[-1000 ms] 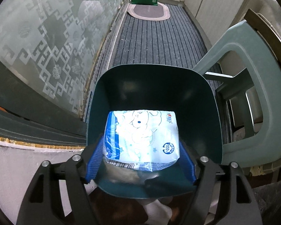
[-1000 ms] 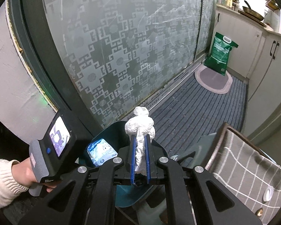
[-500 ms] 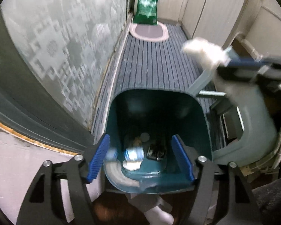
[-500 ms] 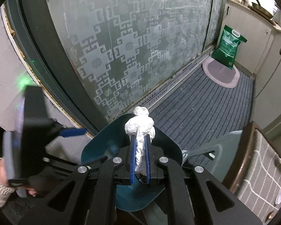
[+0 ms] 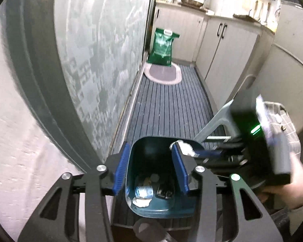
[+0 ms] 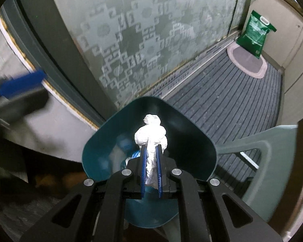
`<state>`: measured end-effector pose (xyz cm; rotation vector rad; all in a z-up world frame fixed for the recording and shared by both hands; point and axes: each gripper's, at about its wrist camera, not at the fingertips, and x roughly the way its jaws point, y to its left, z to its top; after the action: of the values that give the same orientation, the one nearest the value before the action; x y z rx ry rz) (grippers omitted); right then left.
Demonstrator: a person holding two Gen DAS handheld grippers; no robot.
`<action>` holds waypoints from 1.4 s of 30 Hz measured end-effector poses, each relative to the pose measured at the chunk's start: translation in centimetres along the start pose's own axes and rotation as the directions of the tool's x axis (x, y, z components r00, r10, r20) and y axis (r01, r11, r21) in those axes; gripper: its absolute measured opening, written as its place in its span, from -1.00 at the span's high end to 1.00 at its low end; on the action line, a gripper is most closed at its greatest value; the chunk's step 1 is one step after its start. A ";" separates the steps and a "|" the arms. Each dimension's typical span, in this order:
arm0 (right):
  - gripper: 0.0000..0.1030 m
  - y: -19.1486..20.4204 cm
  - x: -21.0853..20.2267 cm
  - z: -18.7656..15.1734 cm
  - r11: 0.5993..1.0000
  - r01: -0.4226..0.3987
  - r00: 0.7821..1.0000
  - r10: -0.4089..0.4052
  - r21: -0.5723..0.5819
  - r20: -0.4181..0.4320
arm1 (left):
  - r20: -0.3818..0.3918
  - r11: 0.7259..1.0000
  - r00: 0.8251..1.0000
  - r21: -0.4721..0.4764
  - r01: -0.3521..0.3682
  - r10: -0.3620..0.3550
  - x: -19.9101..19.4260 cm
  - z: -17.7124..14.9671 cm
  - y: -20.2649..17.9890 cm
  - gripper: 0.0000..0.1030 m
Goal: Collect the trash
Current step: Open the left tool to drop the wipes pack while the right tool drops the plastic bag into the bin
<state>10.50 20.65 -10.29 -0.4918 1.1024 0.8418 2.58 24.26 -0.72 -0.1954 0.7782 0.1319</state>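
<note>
The right gripper (image 6: 150, 168) has its jaws clenched on a crumpled white tissue (image 6: 151, 136), held over the open teal bin (image 6: 202, 139); dropping it in is the step in hand, needing only a release. The left gripper (image 5: 150, 168), jaws released and empty, hangs above the bin. Its view alone shows what looks like 3 or 4 discarded pieces (image 5: 144, 191) at the bottom.

You will find both fisheye views dim and edge-warped; the bright white kitchen counter (image 5: 228, 10) glares, and the black handheld gripper unit (image 5: 260, 141) smears with motion blur.
</note>
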 end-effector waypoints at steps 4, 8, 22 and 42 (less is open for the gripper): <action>0.83 0.4 1.6 -0.4 1.000 0.003 0.999 -0.003 -0.011 -0.044 | 0.048 1.000 0.999 -0.005 0.009 -0.009 -1.7 0.4 0.1 0.22; 0.83 0.9 3.1 -0.8 1.000 0.011 0.996 -0.013 -0.028 -0.088 | 0.078 1.000 0.997 0.005 0.007 -0.007 -2.7 0.7 -0.2 0.23; 0.82 1.2 6.0 -2.8 0.997 0.042 0.982 -0.053 -0.064 -0.182 | 0.194 0.999 0.981 0.043 0.017 -0.025 -7.0 1.9 -2.1 0.24; 0.37 1.0 -0.1 -1.5 0.999 -0.012 1.000 0.011 -0.041 -0.017 | 0.293 0.999 0.956 0.023 0.024 -0.029 -9.7 3.6 -4.2 -0.09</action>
<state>8.78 20.14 -10.73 -0.5284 1.1063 0.8734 -1.01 20.50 9.15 -0.1636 0.4805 0.1246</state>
